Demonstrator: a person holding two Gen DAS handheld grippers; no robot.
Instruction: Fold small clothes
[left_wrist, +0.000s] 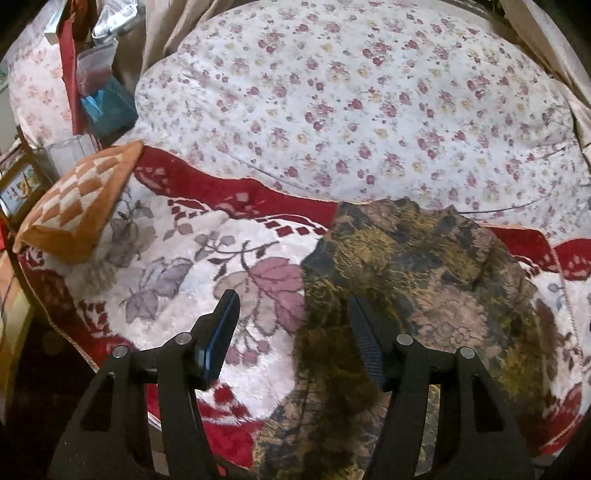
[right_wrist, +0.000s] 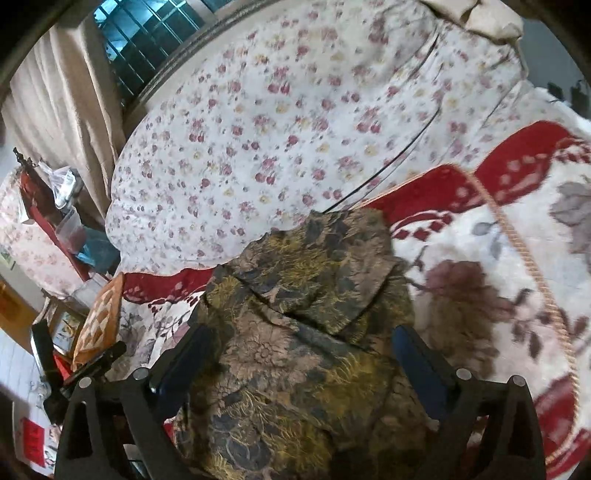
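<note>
Floral garment (right_wrist: 295, 332) lies folded on red-and-white blanket (left_wrist: 229, 236). Left gripper (left_wrist: 291, 317) half open, empty. Right gripper (right_wrist: 299, 354) wide open, empty

Red-bordered floral blanket (left_wrist: 207, 258), flowered white quilt (left_wrist: 351, 103), checkered orange cushion (left_wrist: 81, 206), beige curtain (right_wrist: 66, 110)

left gripper (left_wrist: 291, 310) parted, right gripper (right_wrist: 301, 345) spread wide
</note>
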